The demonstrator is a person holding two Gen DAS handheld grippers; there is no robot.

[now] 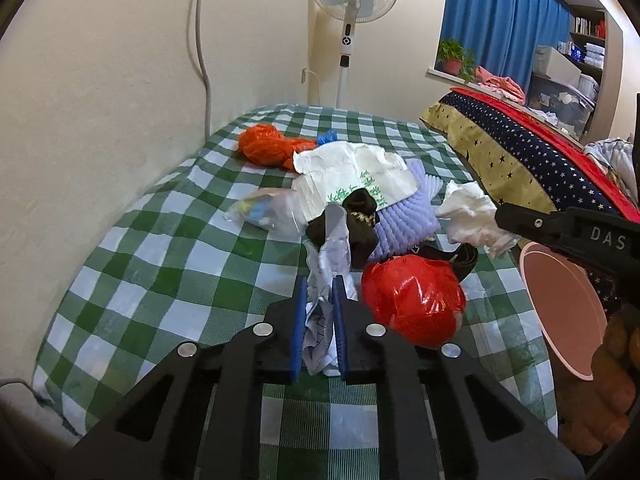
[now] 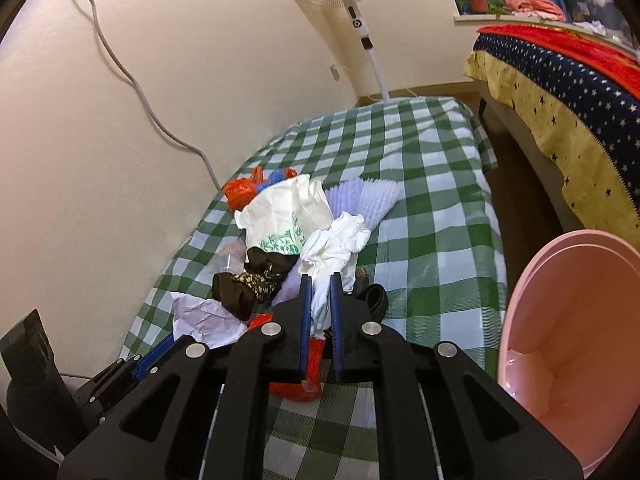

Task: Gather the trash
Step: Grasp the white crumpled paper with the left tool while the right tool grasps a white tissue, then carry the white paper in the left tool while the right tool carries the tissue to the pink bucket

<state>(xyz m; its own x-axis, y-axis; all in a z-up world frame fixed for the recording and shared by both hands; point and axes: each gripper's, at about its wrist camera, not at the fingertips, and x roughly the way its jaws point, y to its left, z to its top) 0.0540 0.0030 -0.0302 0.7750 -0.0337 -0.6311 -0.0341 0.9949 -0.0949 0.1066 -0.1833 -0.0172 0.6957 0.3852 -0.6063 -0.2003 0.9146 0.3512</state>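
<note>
On the green-checked bed [image 1: 168, 264], a glossy orange plastic bag [image 1: 264, 145] lies far left, beside a creased white paper bag [image 1: 344, 176]. The left claw [image 1: 320, 304] pinches crumpled pale paper [image 1: 328, 256] between blue pads. A shiny red bag [image 1: 412, 300] sits just right. The right claw [image 2: 320, 300] grips wadded white tissue [image 2: 336, 248]; a smooth pink bin [image 2: 568, 340] stands right.

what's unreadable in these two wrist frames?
- Pink bin: cut by the frame edge in both views; its base is out of sight.
- Red bag: mostly hidden behind the right gripper in the right view.
- Clear bag: contents too blurred to tell in the left view.
- Black item: half hidden by the white wad, right view; what it is stays unclear.
- Left gripper: in the right view only its body shows, jaws hidden.
</note>
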